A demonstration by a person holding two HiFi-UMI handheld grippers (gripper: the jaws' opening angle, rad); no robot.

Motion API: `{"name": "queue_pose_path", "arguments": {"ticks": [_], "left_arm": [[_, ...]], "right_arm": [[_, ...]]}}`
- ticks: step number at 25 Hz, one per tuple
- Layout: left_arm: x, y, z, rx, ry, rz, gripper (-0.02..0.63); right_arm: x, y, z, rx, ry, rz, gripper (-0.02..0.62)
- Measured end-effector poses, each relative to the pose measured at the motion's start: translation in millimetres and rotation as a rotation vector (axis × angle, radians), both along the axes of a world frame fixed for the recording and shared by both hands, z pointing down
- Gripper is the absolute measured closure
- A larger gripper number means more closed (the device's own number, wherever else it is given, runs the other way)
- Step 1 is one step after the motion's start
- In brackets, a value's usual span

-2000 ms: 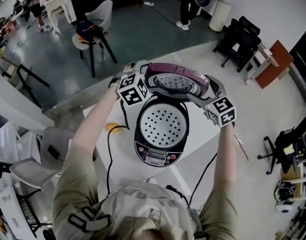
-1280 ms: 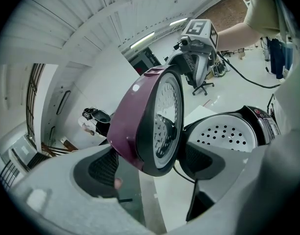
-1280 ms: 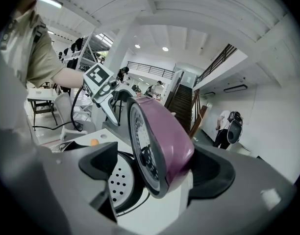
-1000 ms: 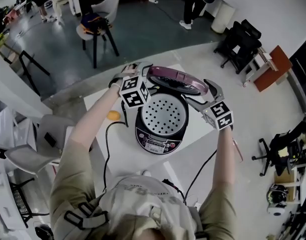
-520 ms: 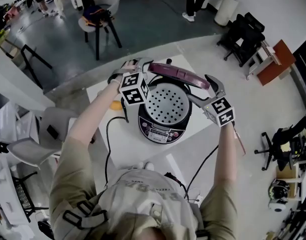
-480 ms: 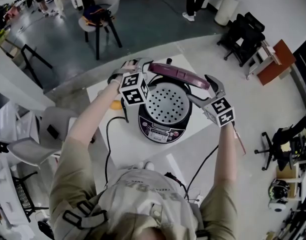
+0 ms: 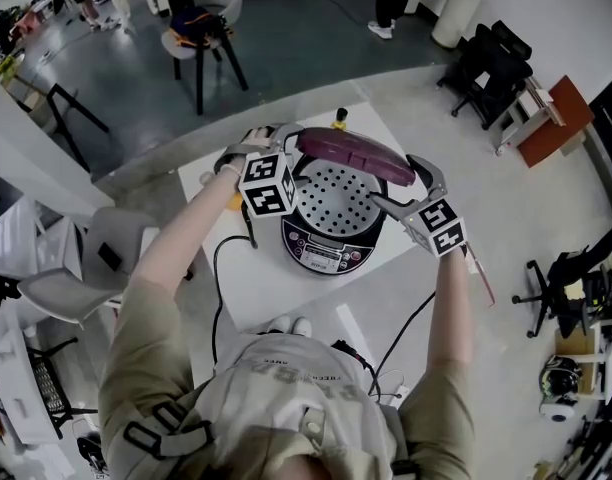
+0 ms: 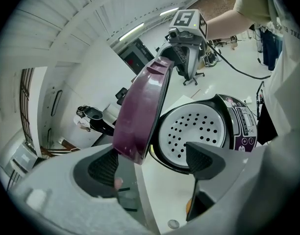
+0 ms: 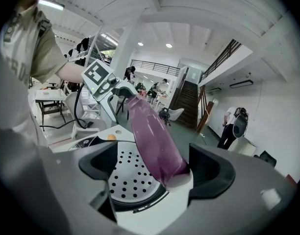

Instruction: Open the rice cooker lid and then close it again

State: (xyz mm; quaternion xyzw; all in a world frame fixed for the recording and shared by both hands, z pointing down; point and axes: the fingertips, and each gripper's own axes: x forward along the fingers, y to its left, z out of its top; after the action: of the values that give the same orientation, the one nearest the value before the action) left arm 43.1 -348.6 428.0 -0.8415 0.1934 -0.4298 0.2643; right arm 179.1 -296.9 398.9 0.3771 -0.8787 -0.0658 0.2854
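The black rice cooker (image 7: pixel 331 230) stands on a white table (image 7: pixel 256 288), its perforated white inner plate (image 8: pixel 199 131) exposed. Its purple lid (image 7: pixel 351 153) is half raised, tilted over the pot. My left gripper (image 7: pixel 284 140) is at the lid's left end. In the left gripper view the lid (image 8: pixel 140 111) hangs between the wide-apart jaws of that gripper (image 8: pixel 152 163), close to the left pad. My right gripper (image 7: pixel 404 183) is at the lid's right end. Seen from the right gripper (image 9: pixel 155 168), the lid's corner (image 9: pixel 157 141) rests near its right jaw. Both grippers are open.
A black power cord (image 7: pixel 218 288) runs off the table's near left side. A small orange object (image 7: pixel 232 204) lies left of the cooker, and a small yellow item (image 7: pixel 338 121) sits behind it. A chair (image 7: pixel 201 18) and black stands (image 7: pixel 486 63) are on the floor beyond.
The lid has swung down from nearly upright to a half-raised tilt over the pot. Both grippers have stayed at its ends and moved with it.
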Motion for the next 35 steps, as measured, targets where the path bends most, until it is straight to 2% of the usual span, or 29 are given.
{"name": "queue_pose_path", "arguments": {"ticks": [25,35], "left_arm": [[-14,43,41,-0.029,-0.075,0.012,0.153],[-20,54,56,-0.025,-0.145,0.045,0.149]], "right_arm": [[-14,42,37,-0.083,0.040,-0.062,0.167],[-17,54,51,-0.114,0.067,-0.092,0.167]]}}
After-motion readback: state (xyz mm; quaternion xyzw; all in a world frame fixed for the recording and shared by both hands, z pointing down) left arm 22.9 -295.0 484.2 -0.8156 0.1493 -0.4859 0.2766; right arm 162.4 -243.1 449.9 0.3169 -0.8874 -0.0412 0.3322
